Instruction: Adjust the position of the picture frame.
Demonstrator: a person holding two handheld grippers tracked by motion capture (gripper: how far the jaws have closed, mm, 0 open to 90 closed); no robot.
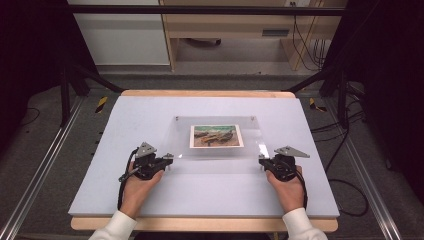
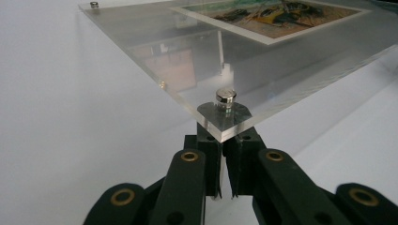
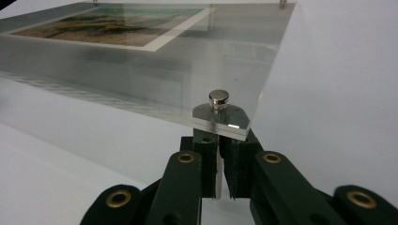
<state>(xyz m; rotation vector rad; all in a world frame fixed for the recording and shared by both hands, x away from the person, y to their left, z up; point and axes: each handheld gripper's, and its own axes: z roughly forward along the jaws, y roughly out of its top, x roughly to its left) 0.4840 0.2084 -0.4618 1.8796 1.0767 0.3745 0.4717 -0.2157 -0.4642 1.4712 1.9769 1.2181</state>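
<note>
A clear acrylic frame (image 1: 250, 145) holding a boat picture (image 1: 216, 136) lies at the middle of the white table (image 1: 150, 115). My left gripper (image 1: 167, 159) is at its near left corner and my right gripper (image 1: 261, 160) at its near right corner. In the left gripper view a silver stud (image 2: 225, 96) tops the corner, and the jaws of that gripper (image 2: 222, 161) are shut under it on a thin metal post. The right gripper view shows the same: stud (image 3: 218, 98) above, gripper (image 3: 218, 161) shut on the post below. The near edge sits above the table.
Two more studs mark the frame's far corners (image 1: 176, 118) (image 1: 253, 118). Bare white tabletop surrounds the frame on all sides. Black rig bars (image 1: 75, 75) and cables (image 1: 345, 150) stand beyond the table's edges, and wooden furniture (image 1: 225, 30) is at the back.
</note>
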